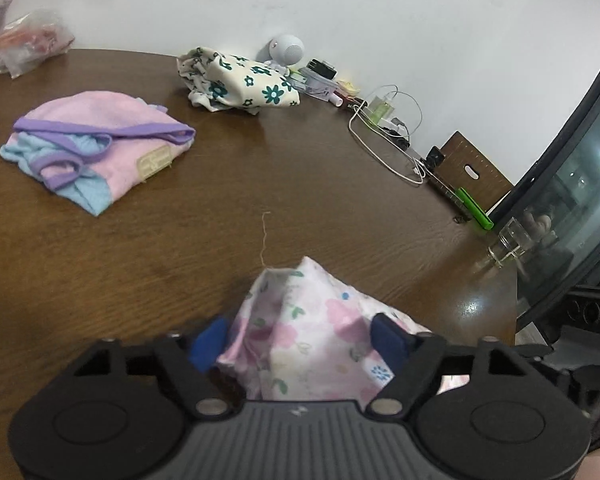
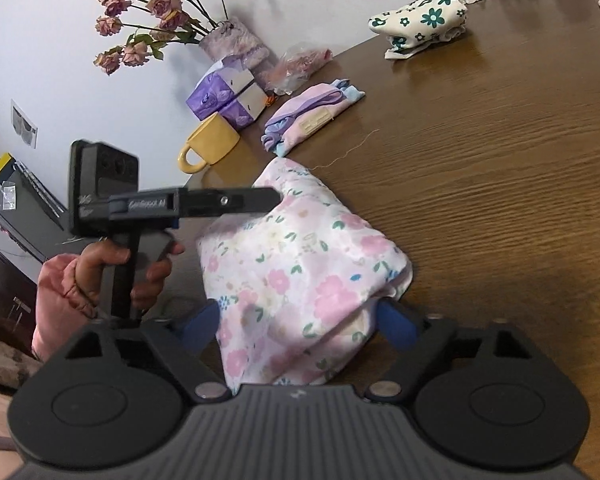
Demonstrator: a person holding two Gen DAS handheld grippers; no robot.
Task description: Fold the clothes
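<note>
Presently: floral garment (image 2: 300,264), bunched at the near table (image 1: 340,184) edge, sits between the blue pads of both claws. Left claw (image 1: 304,344) and right claw (image 2: 296,324) stand fairly wide, apparently not yet pinching. Folded pink top (image 1: 100,136) and green-flowered bundle (image 1: 240,80) lie farther off, seemingly finished.

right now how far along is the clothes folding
Two pieces already look folded: the pink and purple garment and the cream garment with green flowers lie as neat bundles on the wooden table. In hand: the pink floral garment, bunched between the open fingers of the left gripper and right gripper. It is not yet flat or folded.
</note>
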